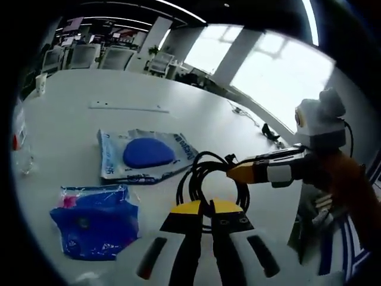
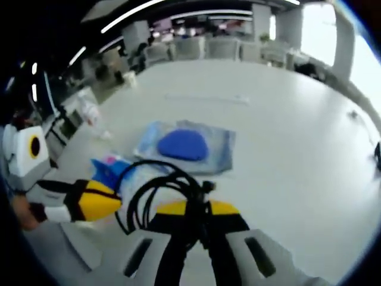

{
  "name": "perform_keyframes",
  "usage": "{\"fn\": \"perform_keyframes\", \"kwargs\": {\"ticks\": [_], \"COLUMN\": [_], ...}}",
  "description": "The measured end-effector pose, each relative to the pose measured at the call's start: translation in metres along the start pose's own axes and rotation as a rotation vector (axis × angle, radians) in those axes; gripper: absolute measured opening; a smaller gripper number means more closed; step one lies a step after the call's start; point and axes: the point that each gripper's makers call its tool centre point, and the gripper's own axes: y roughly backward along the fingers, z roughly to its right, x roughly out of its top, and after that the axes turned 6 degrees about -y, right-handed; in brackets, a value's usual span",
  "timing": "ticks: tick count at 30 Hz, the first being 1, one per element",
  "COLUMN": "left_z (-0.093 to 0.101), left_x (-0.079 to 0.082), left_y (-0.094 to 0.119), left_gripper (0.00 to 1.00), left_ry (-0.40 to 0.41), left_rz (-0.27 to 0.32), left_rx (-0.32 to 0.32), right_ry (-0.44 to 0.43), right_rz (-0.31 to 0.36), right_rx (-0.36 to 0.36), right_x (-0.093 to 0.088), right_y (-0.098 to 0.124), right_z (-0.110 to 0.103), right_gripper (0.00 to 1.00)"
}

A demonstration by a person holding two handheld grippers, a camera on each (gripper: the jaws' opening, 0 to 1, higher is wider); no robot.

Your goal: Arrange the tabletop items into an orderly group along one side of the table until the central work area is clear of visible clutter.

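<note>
A coiled black cable (image 1: 199, 173) hangs at the tips of my left gripper (image 1: 206, 207), whose yellow-tipped jaws are shut on the near side of the loop. My right gripper (image 1: 233, 173) reaches in from the right, shut, its tip against the coil. In the right gripper view the cable (image 2: 156, 189) runs down between the shut jaws of my right gripper (image 2: 199, 208), and my left gripper (image 2: 113, 202) touches the coil's left side. Beyond lie a blue oval pad on a clear packet (image 1: 146, 153) (image 2: 181, 145) and a crumpled blue bag (image 1: 95, 221) (image 2: 113, 170).
The white table (image 1: 77, 89) (image 2: 280, 119) carries a clear bottle (image 1: 21, 146) (image 2: 89, 110) near one edge, a thin white strip (image 1: 128, 108) (image 2: 205, 97) farther off, and a small black item (image 1: 268, 132) at the other edge. Office chairs (image 1: 116, 58) stand past the far end.
</note>
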Motion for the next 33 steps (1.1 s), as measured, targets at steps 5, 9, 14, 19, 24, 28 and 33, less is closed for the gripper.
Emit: {"fn": "perform_keyframes", "kwargs": {"ticks": [5,9,14,19,24,28,33], "left_z": [0.003,0.006,0.006,0.008,0.01,0.011,0.014], "left_x": [-0.007,-0.012,-0.014,-0.015,-0.015,-0.017,-0.02], "left_y": [-0.009,-0.017,-0.026,-0.036,-0.043,-0.05,-0.058], "left_gripper": [0.03,0.04,0.04,0.03,0.03,0.03,0.03], "left_ry": [-0.001,0.0,0.0,0.041,0.063,0.068,0.08], "left_rz": [-0.025,-0.046,-0.054,-0.056,-0.055,-0.054,-0.053], "left_rx": [-0.011,-0.024,-0.032,-0.045,-0.055,-0.056,-0.056], "right_ry": [0.008,0.017,0.012,0.009,0.018,0.039,0.056], "right_rz": [-0.013,-0.022,-0.023,-0.03,-0.042,-0.05,-0.06], "right_rx": [-0.004,-0.013,-0.019,-0.029,-0.044,-0.067,-0.095], "right_x": [-0.008,-0.011,-0.013,-0.013,-0.013,-0.013,-0.015], "right_y": [-0.006,-0.009,-0.012,-0.016,-0.021,-0.026,-0.029], "right_z": [0.009,0.017,0.025,0.035,0.04,0.047,0.056], "right_gripper": [0.08,0.08,0.08,0.08,0.08,0.08,0.08]}}
